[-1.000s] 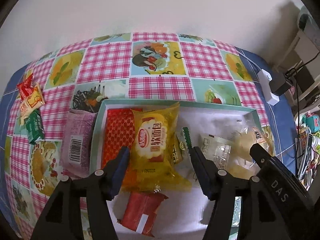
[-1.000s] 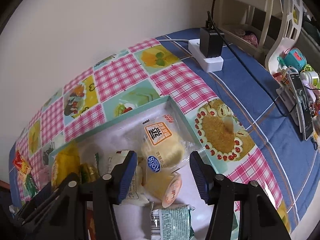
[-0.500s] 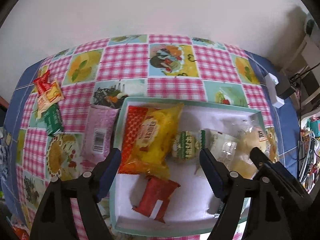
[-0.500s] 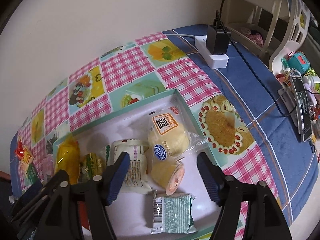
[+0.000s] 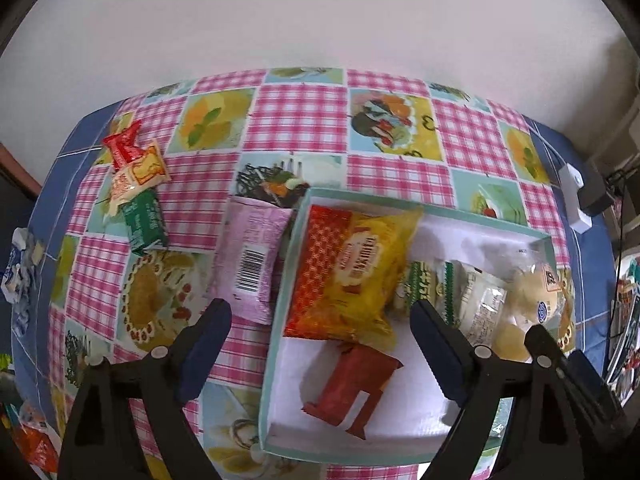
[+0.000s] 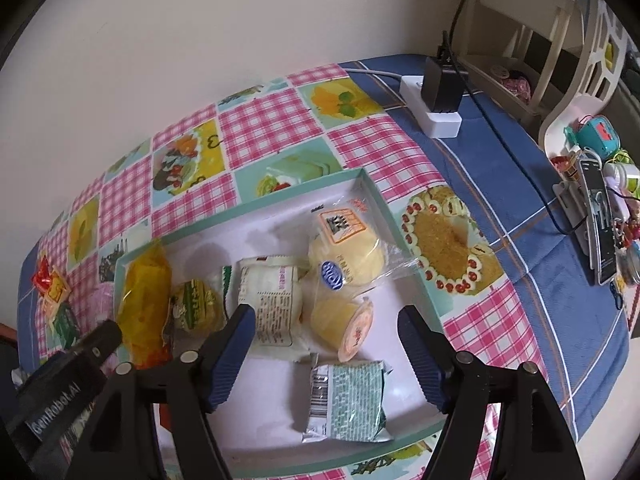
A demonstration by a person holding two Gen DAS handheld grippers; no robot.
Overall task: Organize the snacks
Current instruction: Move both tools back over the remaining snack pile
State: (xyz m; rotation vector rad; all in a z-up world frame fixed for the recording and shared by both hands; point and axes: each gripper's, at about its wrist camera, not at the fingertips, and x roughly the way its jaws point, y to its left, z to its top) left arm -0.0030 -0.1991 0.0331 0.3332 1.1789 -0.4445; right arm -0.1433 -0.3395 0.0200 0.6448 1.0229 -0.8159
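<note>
A shallow teal-rimmed tray [image 5: 280, 296] [image 6: 256, 210] holds several snacks: a yellow bread bag [image 5: 364, 268] [image 6: 144, 300] on a red-orange pack [image 5: 316, 264], a red wrapper [image 5: 352, 384], a green-striped cake [image 6: 196, 306], a white bun [image 6: 272, 300], a round yellow bun [image 6: 348, 256], a jelly cup [image 6: 344, 322] and a grey-green packet [image 6: 348, 400]. My left gripper [image 5: 320, 344] hovers above the tray's left part, jaws opening, nothing between them. My right gripper [image 6: 326, 356] hangs over the jelly cup, jaws opening and holding nothing.
A pink packet [image 5: 252, 256] lies against the tray's left wall. Further left lie a green packet [image 5: 146, 220] and red and yellow sachets [image 5: 134, 162]. A white power strip with a black charger [image 6: 440, 96] sits at the back right; a phone on a stand [image 6: 600, 224] is at the right.
Both grippers opened wider and drew back from the snacks. The yellow bread bag, earlier between my left fingers, now lies free in the tray, and the left view has shifted leftward.
</note>
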